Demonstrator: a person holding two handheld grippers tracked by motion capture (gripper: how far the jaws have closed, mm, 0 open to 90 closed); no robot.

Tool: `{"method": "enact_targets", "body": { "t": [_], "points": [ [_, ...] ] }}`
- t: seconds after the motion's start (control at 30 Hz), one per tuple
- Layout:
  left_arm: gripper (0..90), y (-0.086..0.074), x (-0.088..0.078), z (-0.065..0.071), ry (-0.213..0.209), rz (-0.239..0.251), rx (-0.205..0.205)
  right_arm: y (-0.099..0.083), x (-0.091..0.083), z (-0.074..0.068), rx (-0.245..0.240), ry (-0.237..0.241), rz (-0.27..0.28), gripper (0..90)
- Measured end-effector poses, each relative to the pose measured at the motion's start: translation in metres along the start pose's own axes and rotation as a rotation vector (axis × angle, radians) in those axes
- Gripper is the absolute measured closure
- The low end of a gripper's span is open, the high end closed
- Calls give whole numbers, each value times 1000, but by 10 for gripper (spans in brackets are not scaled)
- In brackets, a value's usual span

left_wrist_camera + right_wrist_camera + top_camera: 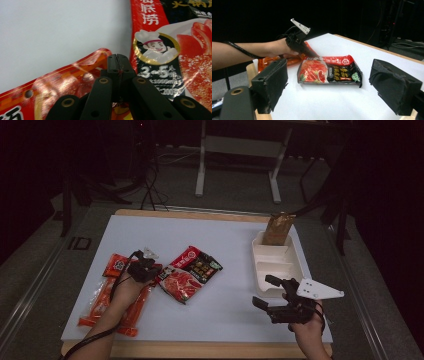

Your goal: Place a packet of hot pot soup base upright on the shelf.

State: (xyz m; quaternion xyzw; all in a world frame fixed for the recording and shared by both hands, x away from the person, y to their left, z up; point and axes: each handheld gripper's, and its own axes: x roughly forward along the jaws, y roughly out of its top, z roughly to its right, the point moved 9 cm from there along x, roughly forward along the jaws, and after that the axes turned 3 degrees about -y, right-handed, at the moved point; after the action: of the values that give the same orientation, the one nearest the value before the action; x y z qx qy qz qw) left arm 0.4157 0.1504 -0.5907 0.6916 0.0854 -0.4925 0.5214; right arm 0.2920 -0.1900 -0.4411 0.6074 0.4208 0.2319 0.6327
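On the white table [225,305] lies a red-and-black soup-base packet [190,272], the landmark here. Just left of it lies an orange-red sausage packet [107,295], its near corner almost touching the soup packet. The left gripper [150,271] rests on that corner with its fingers [117,63] pressed together, clamped on the sausage packet's edge. Well to the right of the soup packet, the right gripper [265,292] hovers above the table, fingers [273,83] wide apart and holding nothing, beside a white compartment tray [272,265].
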Motion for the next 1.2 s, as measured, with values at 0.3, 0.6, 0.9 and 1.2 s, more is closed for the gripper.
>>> {"method": "enact_targets", "body": {
  "t": [0.3,0.6,0.9,1.2],
  "points": [
    [900,-1,-2,15,-65,-24,-5,2,-3,1,9,1,10,149],
    [900,0,-2,49,-119,2,8,4,-2,-4,5,8,9,149],
    [900,-2,-1,70,-177,6,3,4,-1,-7,-3,12,6,149],
    [900,8,10,95,-212,15,45,5,-2,-8,-4,16,8,149]
  ]
}}
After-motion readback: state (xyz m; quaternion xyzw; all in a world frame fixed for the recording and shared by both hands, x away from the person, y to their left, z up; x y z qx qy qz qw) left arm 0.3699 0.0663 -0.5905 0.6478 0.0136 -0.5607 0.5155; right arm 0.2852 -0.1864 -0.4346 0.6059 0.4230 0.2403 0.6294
